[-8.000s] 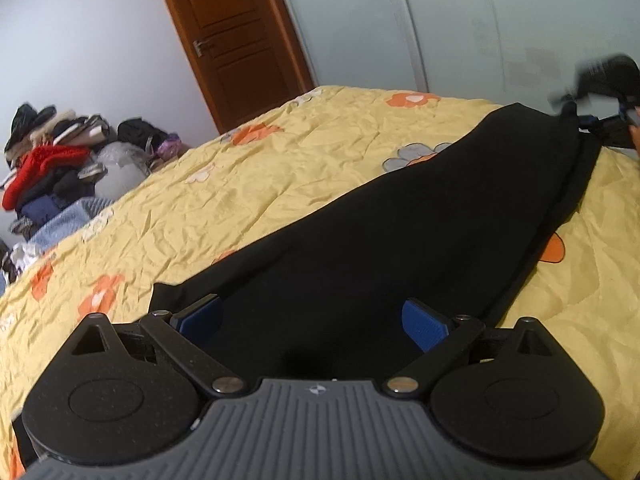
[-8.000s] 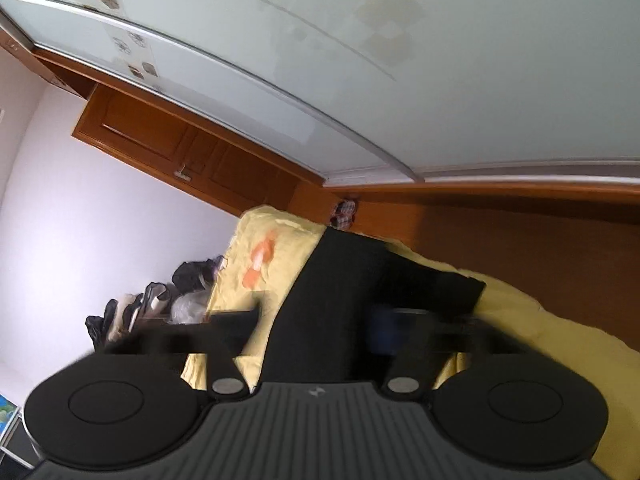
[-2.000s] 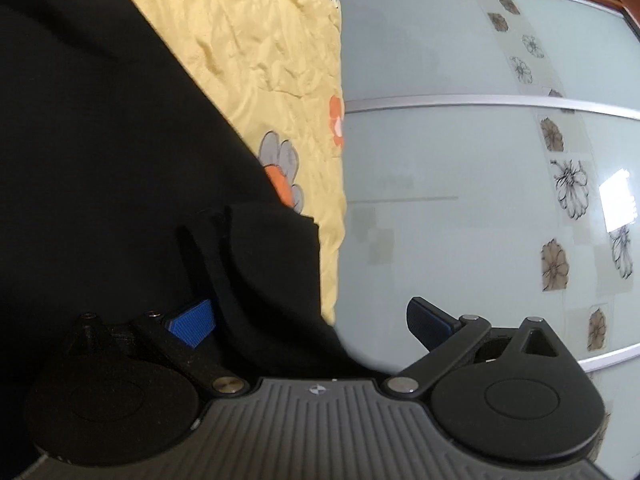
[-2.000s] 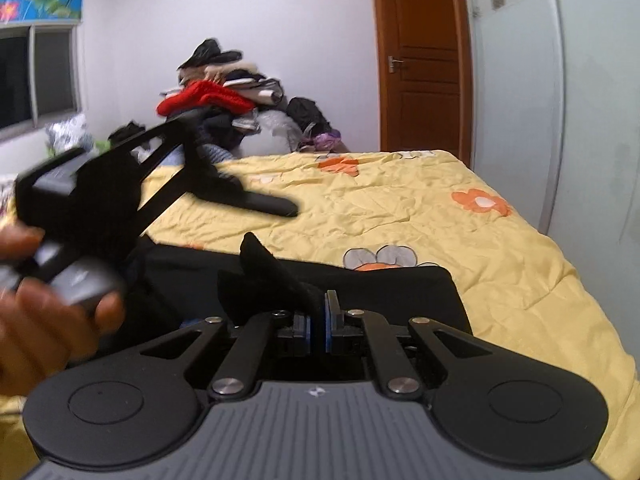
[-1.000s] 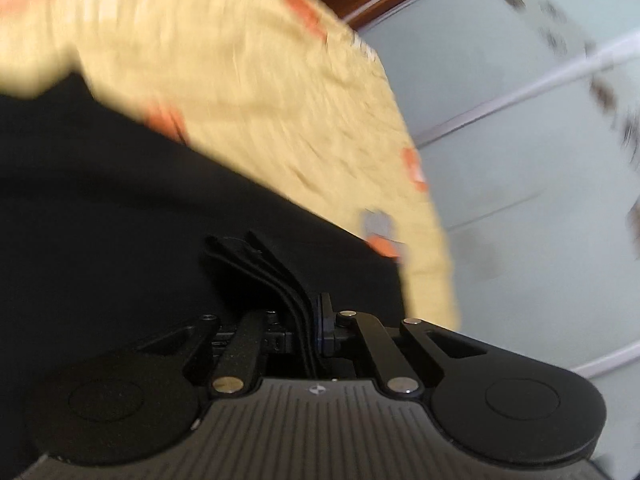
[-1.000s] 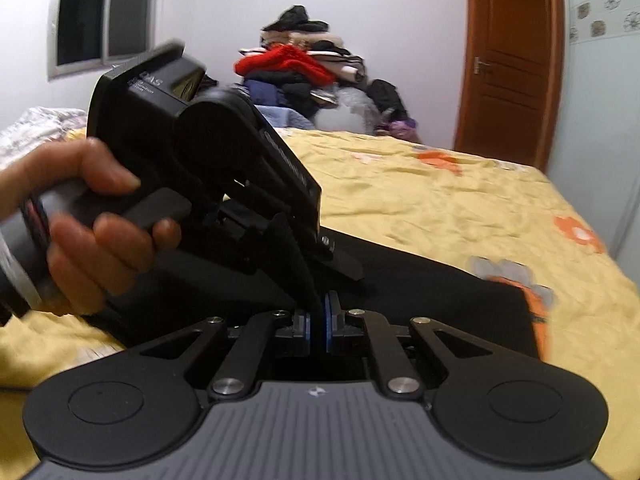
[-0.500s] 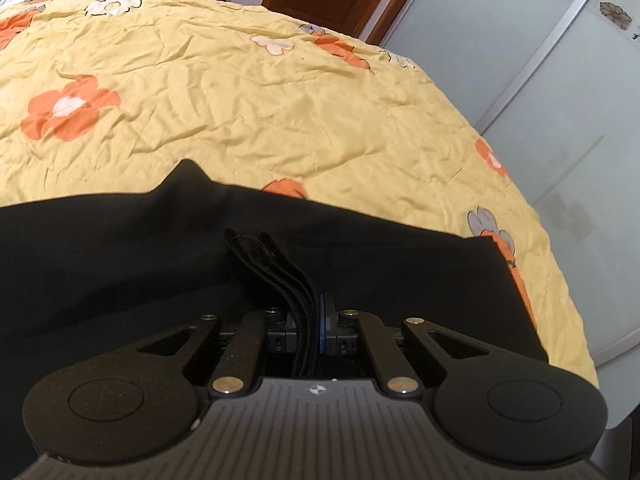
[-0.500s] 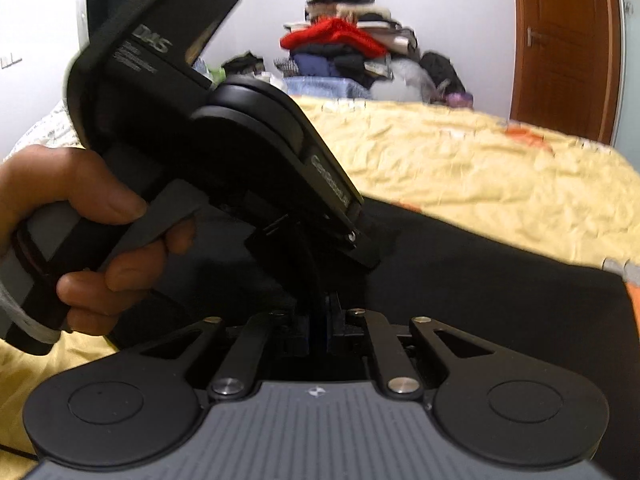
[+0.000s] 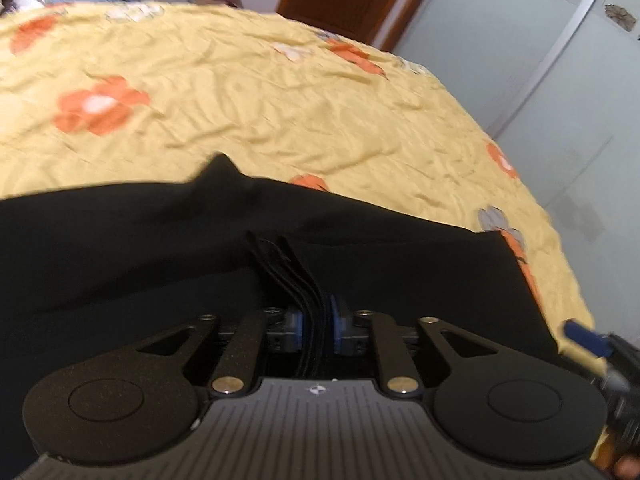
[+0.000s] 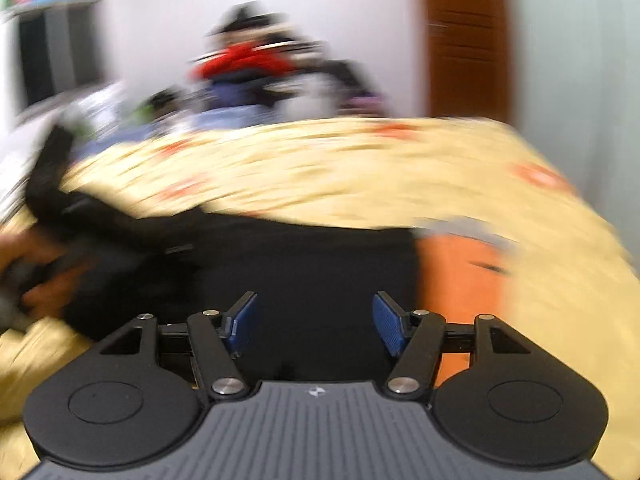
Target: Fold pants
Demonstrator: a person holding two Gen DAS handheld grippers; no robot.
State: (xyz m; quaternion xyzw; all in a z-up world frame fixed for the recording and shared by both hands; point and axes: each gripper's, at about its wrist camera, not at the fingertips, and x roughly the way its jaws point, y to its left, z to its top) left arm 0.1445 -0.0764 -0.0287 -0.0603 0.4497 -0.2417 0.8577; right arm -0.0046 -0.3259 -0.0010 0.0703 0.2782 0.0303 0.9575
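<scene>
Right wrist view: heavy motion blur, edges smeared; the clothes pile (image 10: 256, 68) on the far side past the bed reads only as red, blue and black blobs.
Left wrist view: sharper; the near hem of the pants (image 9: 168, 248) is cut off behind the tool body.
Pants: one pair, black, lying flat across the yellow bedspread (image 9: 248, 92) directly ahead of both tools.
Left gripper (image 9: 315, 326): jaws have just been opening, now slightly apart; a bunched stack of black fabric layers stands between the blue pads (image 9: 335, 325). Whether the pads press on it, cannot tell.
Right gripper (image 10: 314, 326): jaws have just been opening, now spread wide; pants lie below the gap, nothing touching either pad.
Hands: one visible, at far left of the right wrist view, blurred (image 10: 44, 280), wrapped round the other tool's handle.
Right tool in left view: only one blue pad tip at the right edge, rest cropped.
Count: two grippers, one pair of pants, one door (image 10: 468, 36), several orange flowers on the spread.
</scene>
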